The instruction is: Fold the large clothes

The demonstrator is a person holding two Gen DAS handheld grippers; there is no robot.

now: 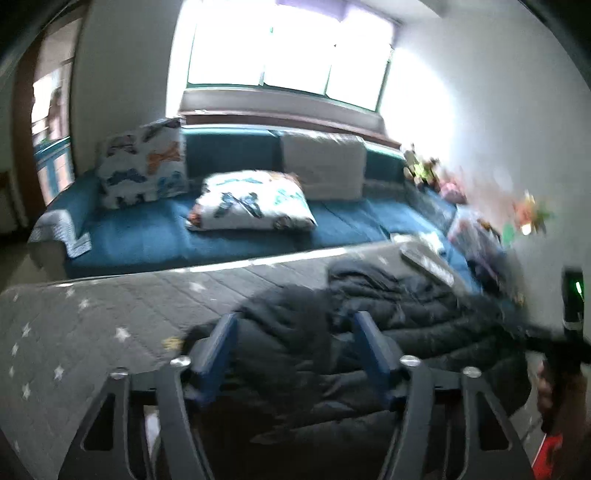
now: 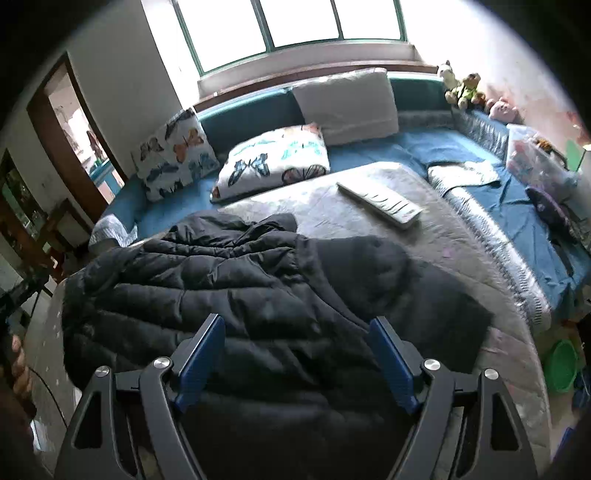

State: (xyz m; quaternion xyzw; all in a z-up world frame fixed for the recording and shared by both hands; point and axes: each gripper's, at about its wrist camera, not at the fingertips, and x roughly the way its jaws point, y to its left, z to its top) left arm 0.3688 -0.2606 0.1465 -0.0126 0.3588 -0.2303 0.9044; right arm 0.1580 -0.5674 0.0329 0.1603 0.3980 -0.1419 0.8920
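The black puffer jacket (image 2: 258, 280) lay rumpled and unfolded on the grey quilted surface (image 2: 369, 221), so folding had seemingly barely begun. Both the left gripper (image 1: 295, 325) and right gripper (image 2: 295, 328) hovered over it, jaws spread, holding nothing. Behind stood a blue sofa (image 2: 424, 147) with butterfly pillows (image 2: 273, 158) under a bright window (image 2: 295, 22).

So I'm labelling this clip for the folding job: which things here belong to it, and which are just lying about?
Belongs to the job:
black puffer jacket
grey quilted cover under it
left gripper and right gripper, both open

Lying about:
butterfly pillows
white cushion
remote control
soft toys
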